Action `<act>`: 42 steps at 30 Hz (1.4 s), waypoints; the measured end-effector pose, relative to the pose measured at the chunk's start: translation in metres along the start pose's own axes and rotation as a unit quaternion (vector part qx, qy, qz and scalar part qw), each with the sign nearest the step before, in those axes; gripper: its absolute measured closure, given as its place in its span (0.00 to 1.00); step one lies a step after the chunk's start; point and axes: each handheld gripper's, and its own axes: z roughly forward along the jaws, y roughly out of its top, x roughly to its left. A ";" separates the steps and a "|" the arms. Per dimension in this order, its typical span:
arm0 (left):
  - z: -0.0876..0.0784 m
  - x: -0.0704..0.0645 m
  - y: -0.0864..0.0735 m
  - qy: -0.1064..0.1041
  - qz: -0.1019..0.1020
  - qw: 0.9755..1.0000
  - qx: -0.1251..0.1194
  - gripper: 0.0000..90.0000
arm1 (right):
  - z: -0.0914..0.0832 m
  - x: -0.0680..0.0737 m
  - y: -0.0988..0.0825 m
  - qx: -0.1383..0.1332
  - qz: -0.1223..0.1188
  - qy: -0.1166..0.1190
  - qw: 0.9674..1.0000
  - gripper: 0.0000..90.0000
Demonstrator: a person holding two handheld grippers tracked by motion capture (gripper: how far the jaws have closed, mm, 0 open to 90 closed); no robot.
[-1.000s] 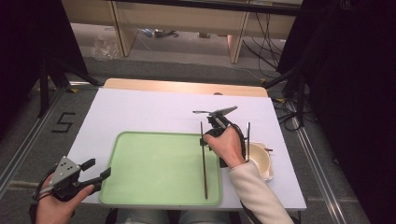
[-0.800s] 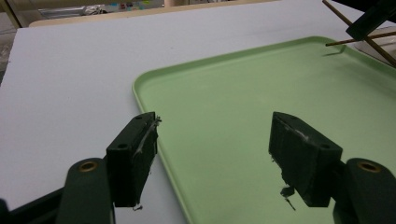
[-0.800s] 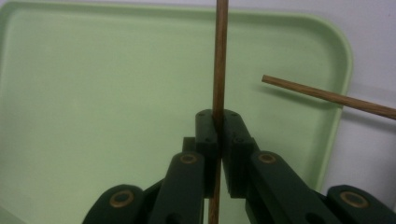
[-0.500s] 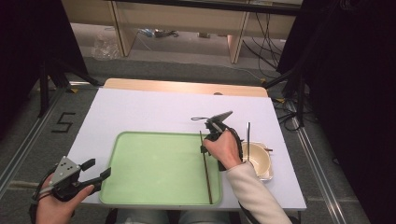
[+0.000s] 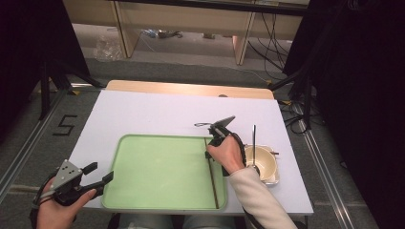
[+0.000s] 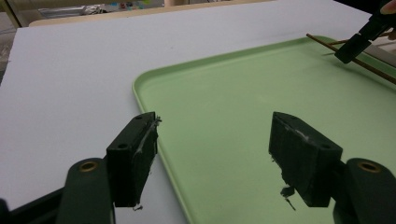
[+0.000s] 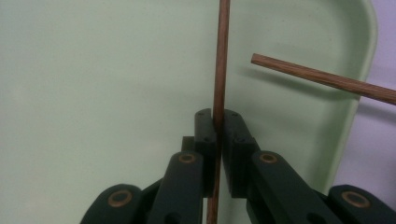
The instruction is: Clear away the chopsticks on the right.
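A thin, round wooden chopstick (image 7: 220, 56), reddish brown with a fine lengthwise grain, is pinched between the flat black pads of the right gripper (image 7: 217, 122); the jaws are closed almost fully onto it, leaving only the stick's width between them. In the right gripper view the stick runs straight up the middle of the frame over the smooth, matte pale green tray (image 7: 93, 93). A second chopstick (image 7: 327, 79) of the same wood slants in from the right edge, its blunt, flat-cut end hanging above the tray's rounded corner; whether it touches the held stick cannot be told.

In the high view, the right gripper (image 5: 210, 151) sits just right of centre, over the right side of the tray (image 5: 157, 167), with a long stick lying along the tray's right rim down towards the lower edge of the frame. The tray is a shallow rectangle with rounded corners and a raised lip, resting on the white, flat tabletop (image 5: 157, 114). To the right of the hand stands a cream-coloured bowl (image 5: 265, 164) with a dark slender utensil (image 5: 254, 138) rising from it.

The left gripper (image 5: 98, 179) is at the lower left of the high view, off the tray's left corner. Its blocky black jaws, with scuffed, slightly frayed pads, stand wide apart with nothing between them.
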 end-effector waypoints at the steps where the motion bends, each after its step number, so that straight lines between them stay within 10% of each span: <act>1: 0.000 0.000 0.000 0.000 0.000 1.000 0.000 0.36 | 0.001 -0.001 0.000 -0.002 -0.002 0.000 1.000 0.96; 15: -0.001 0.000 0.000 0.002 0.000 1.000 0.001 0.36 | 0.001 0.001 0.000 -0.002 -0.024 -0.015 1.000 0.89; 20: -0.001 0.000 0.000 0.003 -0.001 1.000 0.002 0.36 | -0.020 0.003 0.004 -0.035 -0.091 -0.028 0.995 0.78; 22: -0.001 0.000 0.000 0.004 0.001 1.000 0.002 0.36 | -0.032 0.005 0.009 -0.045 -0.151 -0.039 0.987 0.73; 24: -0.001 0.000 0.000 0.004 0.001 1.000 0.002 0.36 | -0.045 0.003 0.013 -0.065 -0.229 -0.049 0.970 0.67; 25: -0.001 0.000 0.000 0.004 0.001 1.000 0.002 0.36 | -0.050 0.000 0.016 -0.072 -0.277 -0.067 0.956 0.64; 27: -0.001 0.000 0.000 0.005 0.002 1.000 0.002 0.36 | -0.054 -0.003 0.019 -0.060 -0.305 -0.093 0.946 0.61; 30: -0.001 0.000 0.000 0.005 0.001 1.000 0.003 0.36 | -0.054 -0.010 0.025 -0.023 -0.384 -0.129 0.914 0.57; 32: -0.001 0.000 0.000 0.005 0.001 1.000 0.003 0.36 | -0.053 -0.016 0.029 0.009 -0.418 -0.128 0.899 0.56; 35: -0.001 0.000 0.000 0.005 0.002 1.000 0.003 0.36 | -0.050 -0.023 0.033 0.030 -0.446 -0.138 0.884 0.58; 39: -0.001 0.000 0.000 0.005 0.002 1.000 0.003 0.36 | -0.045 -0.024 0.033 0.054 -0.453 -0.134 0.880 0.59; 42: -0.001 0.000 0.000 0.005 0.003 1.000 0.002 0.36 | -0.042 -0.026 0.035 0.061 -0.479 -0.133 0.866 0.59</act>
